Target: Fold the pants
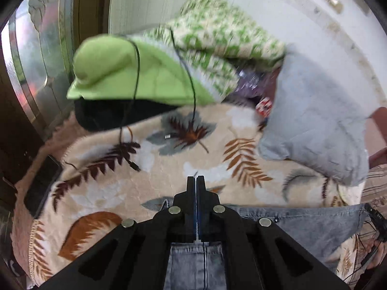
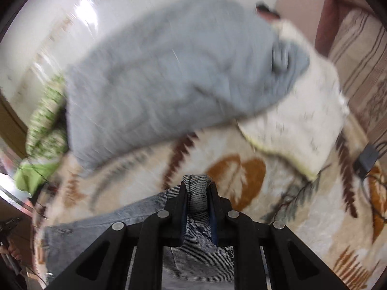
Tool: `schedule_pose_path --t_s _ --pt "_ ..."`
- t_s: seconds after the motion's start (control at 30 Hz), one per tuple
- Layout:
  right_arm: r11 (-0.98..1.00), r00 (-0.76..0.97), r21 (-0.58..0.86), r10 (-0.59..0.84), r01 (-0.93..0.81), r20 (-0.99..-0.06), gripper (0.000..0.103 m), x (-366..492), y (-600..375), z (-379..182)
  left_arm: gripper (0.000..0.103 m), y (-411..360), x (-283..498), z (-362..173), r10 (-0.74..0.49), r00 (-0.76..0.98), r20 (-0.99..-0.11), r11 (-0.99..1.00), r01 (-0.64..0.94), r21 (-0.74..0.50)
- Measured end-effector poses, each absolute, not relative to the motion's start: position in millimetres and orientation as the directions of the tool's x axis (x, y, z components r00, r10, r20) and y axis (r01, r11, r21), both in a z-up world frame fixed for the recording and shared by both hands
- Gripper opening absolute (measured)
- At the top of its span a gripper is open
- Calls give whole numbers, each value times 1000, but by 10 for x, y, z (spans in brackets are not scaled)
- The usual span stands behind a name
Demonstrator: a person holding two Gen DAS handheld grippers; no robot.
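Observation:
Grey-blue denim pants [image 1: 302, 224] hang stretched above a leaf-patterned blanket [image 1: 169, 164]. My left gripper [image 1: 196, 178] is shut, its jaws pressed together on the pants' top edge, and denim shows below it. In the right wrist view my right gripper [image 2: 197, 183] is shut on a bunched fold of the pants [image 2: 196, 191], with the rest of the cloth [image 2: 101, 224] trailing to the left. Both grippers hold the pants above the blanket [image 2: 278, 193].
A grey quilted pillow [image 1: 314, 120] lies at the right; it also shows in the right wrist view [image 2: 169, 72]. A green pillow [image 1: 125, 72] and green-patterned bedding [image 1: 217, 38] lie behind. Black cables [image 1: 130, 154] cross the blanket. A white pillow [image 2: 297, 120] and a charger [image 2: 367, 157] lie right.

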State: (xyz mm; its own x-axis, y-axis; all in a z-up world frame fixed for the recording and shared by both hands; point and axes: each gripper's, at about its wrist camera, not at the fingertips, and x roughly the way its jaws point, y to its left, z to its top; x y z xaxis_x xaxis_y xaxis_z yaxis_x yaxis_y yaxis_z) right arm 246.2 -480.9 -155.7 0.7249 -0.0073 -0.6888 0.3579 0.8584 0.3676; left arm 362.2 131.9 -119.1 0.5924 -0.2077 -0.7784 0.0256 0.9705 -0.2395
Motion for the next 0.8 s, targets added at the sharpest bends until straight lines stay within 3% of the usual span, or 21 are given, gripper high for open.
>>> schedule_pose_path --t_s 0.13,0.17,0.23,0.27,0.3,0.33,0.7,0.73,0.8 --pt "874 739 346 -23 342 -674 16 2281 -4664 -1329 0 1529 3509 -1147 -194 570 -799 964 -41 -263" --pt "872 737 351 -17 342 -675 16 2233 -4632 -1316 4 1572 3509 -1197 -216 549 -807 956 -47 -288" --pt "867 741 362 -11 341 -672 16 2116 -4615 -1289 23 1686 3547 -1354 -252 488 -835 942 -74 -328" --pt "868 743 361 -13 341 -670 16 2088 -4595 -1278 39 1730 3584 -1461 -244 461 -853 940 -106 -326" --pt "869 744 357 -17 341 -668 16 2050 -4585 -1278 49 1757 3625 -1562 -224 446 -867 941 -133 -311" --pt "871 744 355 -18 340 -668 16 2019 -4582 -1308 50 1763 3658 -1635 -210 440 -873 942 -149 -301" --pt "877 726 341 -12 338 -688 16 2157 -4616 -1494 50 1407 4306 -2526 -271 264 -926 922 -207 -328" --pt "879 725 337 -14 337 -689 16 2188 -4620 -1511 48 1395 4340 -2579 -267 253 -930 922 -216 -323" --pt "882 722 331 -15 336 -692 16 2247 -4626 -1545 25 1390 4369 -2637 -273 249 -929 919 -219 -329"
